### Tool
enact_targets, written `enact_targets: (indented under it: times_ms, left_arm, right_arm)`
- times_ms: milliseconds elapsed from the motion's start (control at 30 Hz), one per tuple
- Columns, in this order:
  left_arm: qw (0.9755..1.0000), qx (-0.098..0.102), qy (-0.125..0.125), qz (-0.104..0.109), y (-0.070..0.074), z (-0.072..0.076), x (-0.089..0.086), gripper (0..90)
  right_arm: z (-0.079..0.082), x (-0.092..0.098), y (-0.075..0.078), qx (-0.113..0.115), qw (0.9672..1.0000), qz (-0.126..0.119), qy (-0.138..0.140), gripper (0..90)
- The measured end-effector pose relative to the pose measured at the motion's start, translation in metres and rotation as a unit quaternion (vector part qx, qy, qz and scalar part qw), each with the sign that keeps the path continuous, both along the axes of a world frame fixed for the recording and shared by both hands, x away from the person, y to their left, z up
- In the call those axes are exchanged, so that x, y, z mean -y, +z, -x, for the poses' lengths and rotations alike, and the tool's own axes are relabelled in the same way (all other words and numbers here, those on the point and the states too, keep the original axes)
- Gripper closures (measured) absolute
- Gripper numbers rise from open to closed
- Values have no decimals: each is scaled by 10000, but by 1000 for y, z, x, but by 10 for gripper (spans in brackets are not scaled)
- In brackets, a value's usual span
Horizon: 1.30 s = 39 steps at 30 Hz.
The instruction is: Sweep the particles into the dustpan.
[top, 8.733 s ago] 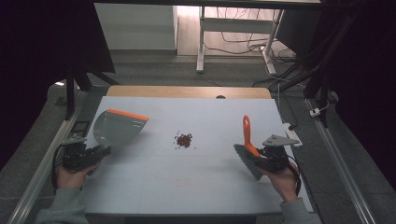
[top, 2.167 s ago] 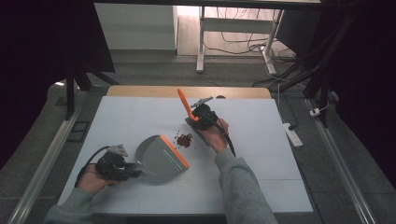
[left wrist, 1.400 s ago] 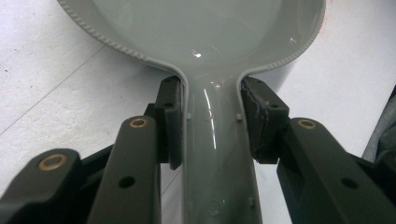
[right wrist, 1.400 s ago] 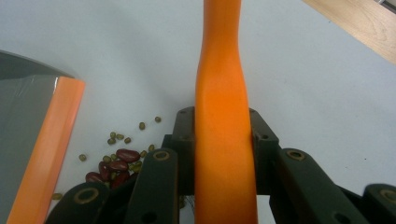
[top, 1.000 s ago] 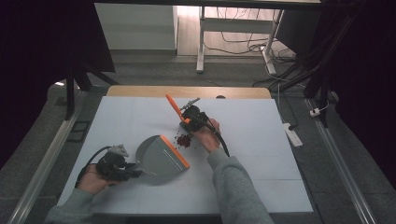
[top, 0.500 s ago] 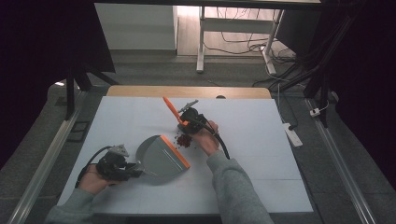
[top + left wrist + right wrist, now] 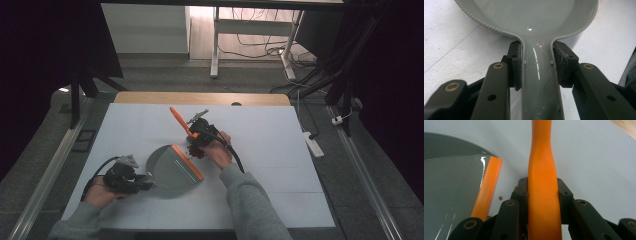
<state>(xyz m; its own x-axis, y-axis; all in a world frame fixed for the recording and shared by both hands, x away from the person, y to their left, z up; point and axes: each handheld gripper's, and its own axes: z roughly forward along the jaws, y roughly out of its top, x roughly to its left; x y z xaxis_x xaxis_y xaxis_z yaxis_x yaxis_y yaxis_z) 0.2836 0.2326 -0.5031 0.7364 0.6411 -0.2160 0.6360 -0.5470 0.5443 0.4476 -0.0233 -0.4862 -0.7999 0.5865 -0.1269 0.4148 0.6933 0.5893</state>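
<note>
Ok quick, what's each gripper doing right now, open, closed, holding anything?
Left gripper: closed on the grey dustpan handle.
Right gripper: closed on the orange brush handle, by the small dark crumbs.

High view looks down on your table point(image 7: 280, 165) from your side. Both gripper views sit close along their jaws; all three share the dustpan point(image 7: 172, 167) point(image 7: 531, 20) point(image 7: 451, 195).

Both of the person's forearms wear grey long sleeves point(image 7: 252, 200). Each gripper, left point(image 7: 145, 184) and right point(image 7: 194, 142), is black, with a grey three-cornered plate on top and a black cable trailing back along the arm. The jaws are matte black bars with brass-ringed pivot holes, smaller screw holes and dark, worn pads point(image 7: 564, 63).
</note>
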Motion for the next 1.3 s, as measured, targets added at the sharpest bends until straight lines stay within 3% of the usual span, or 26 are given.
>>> enact_targets:
  times_ms: [500, 767, 933, 1133, 1300]
  left_arm:
    - [10000, -8, -1, -15, -1, 0, 0, 614]
    - [10000, -60, 6, 19, -3, 0, 0, 615]
    - [10000, -96, 13, 9, -5, 1, 0, 615]
    - [9999, -137, 15, 0, -6, 1, 0, 615]
    - [9999, -152, 23, 5, -7, 1, -2, 615]
  right_arm:
    - [20, -13, -1, -123, 9996, -177, 158, 706]
    - [33, -23, -2, -201, 9988, -401, 220, 707]
    - [43, -29, 2, -348, 9967, -670, 295, 707]
    - [59, -42, 8, -499, 9927, -884, 654, 706]
    - [58, -37, 16, -411, 9911, -1100, 632, 706]
